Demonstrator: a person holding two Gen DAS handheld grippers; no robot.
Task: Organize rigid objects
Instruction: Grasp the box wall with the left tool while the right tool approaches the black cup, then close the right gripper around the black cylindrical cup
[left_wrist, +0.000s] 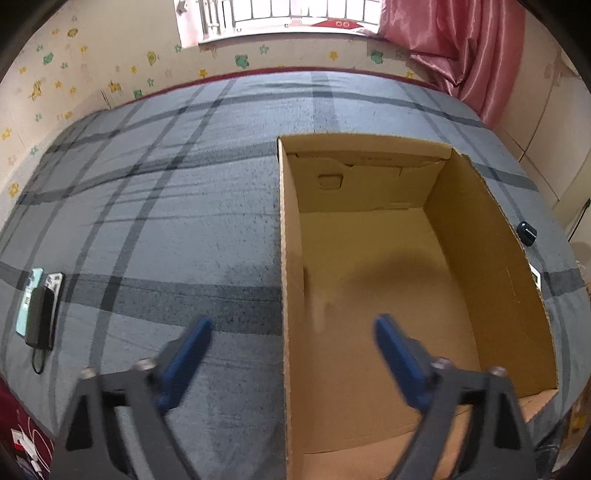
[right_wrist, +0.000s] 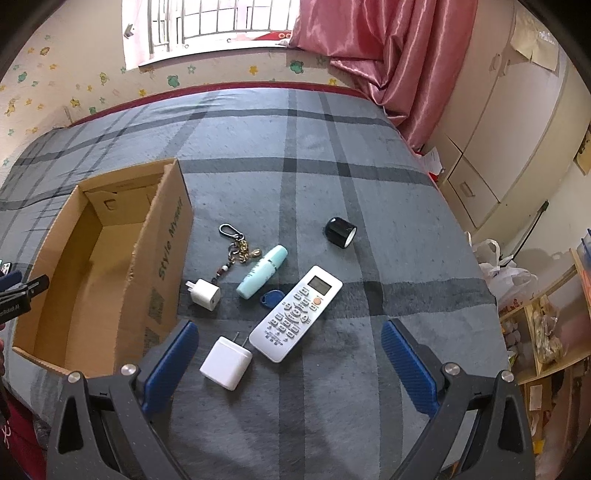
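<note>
Nothing boxed yet, I'd say we're at first pick. Cardboard box fills centre-right of the left wrist view, interior bare. Left gripper is spread wide, holding nothing, straddling the box's left wall, tilted down toward it.

Right gripper is also wide and unloaded, hovering over the plaid blanket, pitched down. Between its fingers, lower centre: large white charger and AC remote, close together. Above them: small white plug, blue key fob, mint tube, keychain, black cap.

Next, my read: drop onto the charger, close, carry left into the box.
</note>
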